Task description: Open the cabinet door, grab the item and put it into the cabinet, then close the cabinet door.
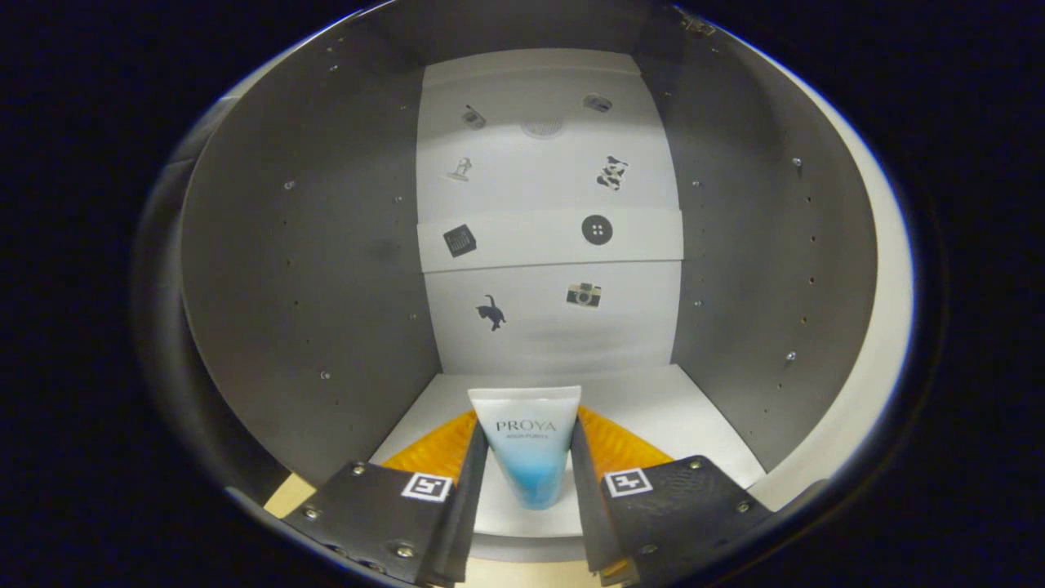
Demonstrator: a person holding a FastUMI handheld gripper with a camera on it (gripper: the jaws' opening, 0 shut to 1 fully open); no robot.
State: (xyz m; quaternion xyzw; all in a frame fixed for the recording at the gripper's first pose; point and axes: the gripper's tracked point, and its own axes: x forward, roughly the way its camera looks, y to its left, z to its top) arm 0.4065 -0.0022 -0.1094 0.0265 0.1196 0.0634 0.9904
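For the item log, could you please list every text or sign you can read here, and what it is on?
"PROYA": on the tube, pressed between both fingers of the gripper.
Smaller line beneath it: too blurred to read.
Square markers on the fingers: patterns, no words.
Stickers on the cabinet back wall: pictures, no text.

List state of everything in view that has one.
gripper: shut on the tube, inside the cabinet
tube: held between the fingers, wide end away, over the cabinet floor
cabinet: open, gripper reaching in
inner shelf: bare apart from stickers
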